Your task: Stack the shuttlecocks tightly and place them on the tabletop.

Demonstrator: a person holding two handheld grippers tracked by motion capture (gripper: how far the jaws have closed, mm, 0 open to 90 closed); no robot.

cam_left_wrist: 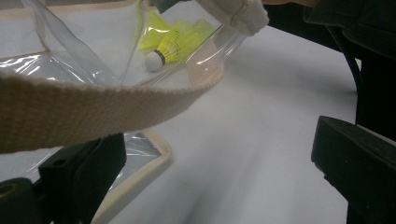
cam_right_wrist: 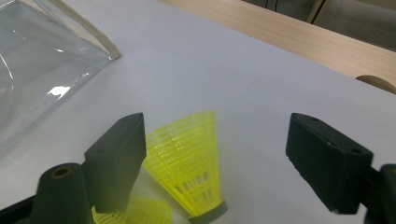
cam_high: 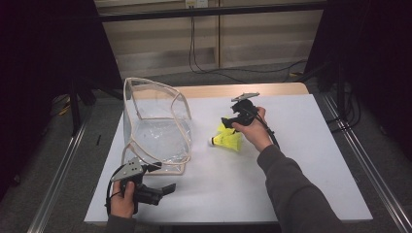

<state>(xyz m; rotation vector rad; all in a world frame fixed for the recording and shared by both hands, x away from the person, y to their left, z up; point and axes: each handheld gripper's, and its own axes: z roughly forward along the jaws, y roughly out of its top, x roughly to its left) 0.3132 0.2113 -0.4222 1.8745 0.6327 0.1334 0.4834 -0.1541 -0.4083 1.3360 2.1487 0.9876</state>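
High view: a clear plastic tote bag with cream webbing trim (cam_high: pixel 155 124) stands open on the white bench (cam_high: pixel 291 184); nothing is visible inside it. Two yellow plastic shuttlecocks with white cork tips (cam_high: pixel 227 139) lie on the bench just right of the bag. The right gripper (cam_high: pixel 232 122) sits directly over them. The left gripper (cam_high: pixel 163 191) waits at the bag's near corner, jaws apart and empty. Judged progress: early, with the pick not yet made and both shuttlecocks outside the bag.

Left gripper view: the bag's cream strap (cam_left_wrist: pixel 93 109) crosses in front of the jaws, which stand wide and grasp nothing, so the bag is not held. The shuttlecocks (cam_left_wrist: pixel 170 39) show through the clear wall, beyond the bag.

Right gripper view: one shuttlecock (cam_right_wrist: pixel 191 163) lies between the spread jaws, skirt pointing away from the camera, the left jaw just beside it, no squeeze yet. A second skirt shows low at the left jaw. Left to do: close, lift, carry to the bag, drop in, then repeat.
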